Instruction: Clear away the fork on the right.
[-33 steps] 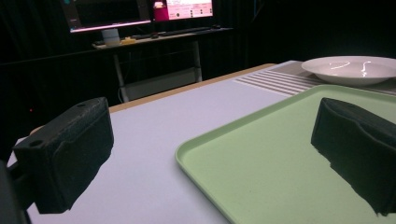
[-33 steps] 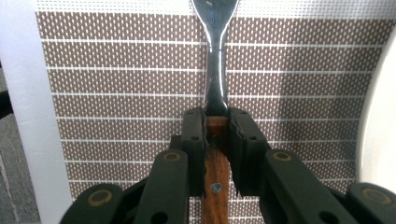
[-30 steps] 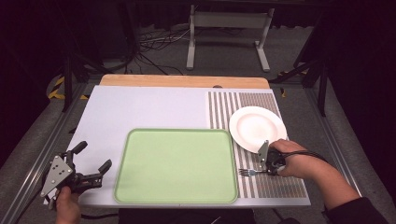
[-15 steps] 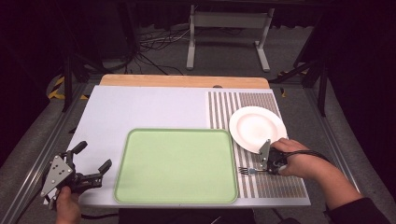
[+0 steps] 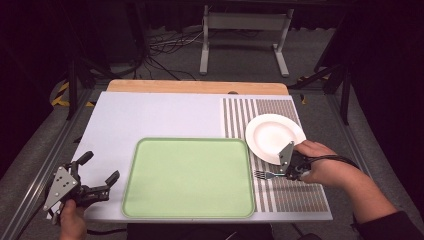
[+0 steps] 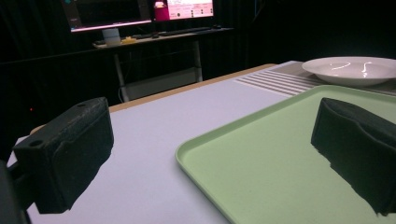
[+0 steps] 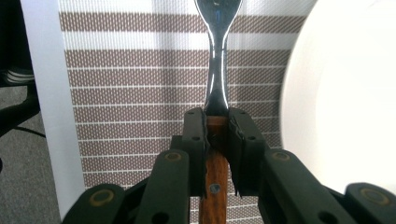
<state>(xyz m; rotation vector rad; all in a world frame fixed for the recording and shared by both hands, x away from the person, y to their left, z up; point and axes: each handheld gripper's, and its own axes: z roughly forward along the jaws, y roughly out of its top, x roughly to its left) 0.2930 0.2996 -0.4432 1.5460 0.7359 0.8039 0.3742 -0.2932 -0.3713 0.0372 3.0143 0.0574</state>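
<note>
R gripper (image 7: pixel 217 126) is clamping the fork (image 7: pixel 217 56) by its wooden handle at frame's lower right over the striped mat (image 5: pixel 280 192), mid-pickup; next it's probably needing a carry w/ steady grip toward the green tray (image 5: pixel 190 177), L gripper (image 5: pixel 95 187) idling w/ jaws apart.

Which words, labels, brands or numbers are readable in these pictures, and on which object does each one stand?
No text is readable.
The monitors in the left gripper view show bright content, too blurred to read.
Fork, plate and tray: no markings visible.
</note>
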